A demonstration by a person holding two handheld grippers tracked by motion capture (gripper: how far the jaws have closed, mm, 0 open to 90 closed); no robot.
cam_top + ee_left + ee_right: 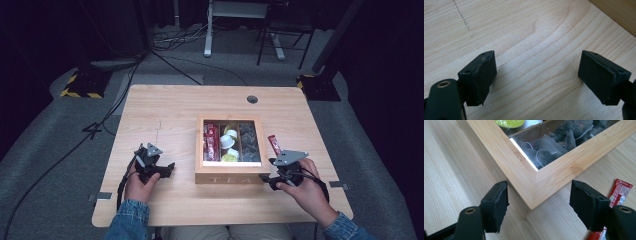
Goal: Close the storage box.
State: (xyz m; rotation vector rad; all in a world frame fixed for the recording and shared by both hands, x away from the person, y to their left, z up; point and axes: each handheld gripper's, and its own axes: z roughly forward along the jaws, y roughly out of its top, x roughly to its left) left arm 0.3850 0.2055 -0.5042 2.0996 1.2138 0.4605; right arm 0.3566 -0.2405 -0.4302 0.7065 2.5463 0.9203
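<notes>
Taking the wooden tea box [228,150] as the landmark, the right gripper [280,176] is the nearer of the two by far: in the high view it sits at the box's near right corner, and in the right gripper view [537,205] that corner of the glass-topped lid pokes in between its two black jaws. Those jaws stand wide open and hold nothing; one pad rests just beside the box's front wall and the other stands off the right-hand wall, so the corner splits the gap. The left gripper [161,170] waits well apart from the box on its left, over bare bench [165,115]. In the left gripper view [537,75] its jaws are likewise spread wide and empty, with only an edge of the box at the far upper right. Just beyond the right gripper, a red packet [274,144] lies on the bench close beside the box's right wall, its long axis running roughly along that wall, away from the person. Farther in, under the lid, red packets fill the left compartment, small pods the middle one, and dark tea bags [554,143] the right one. Judging from this, the next move probably turns on that corner, and the right gripper is the one placed to take it.
</notes>
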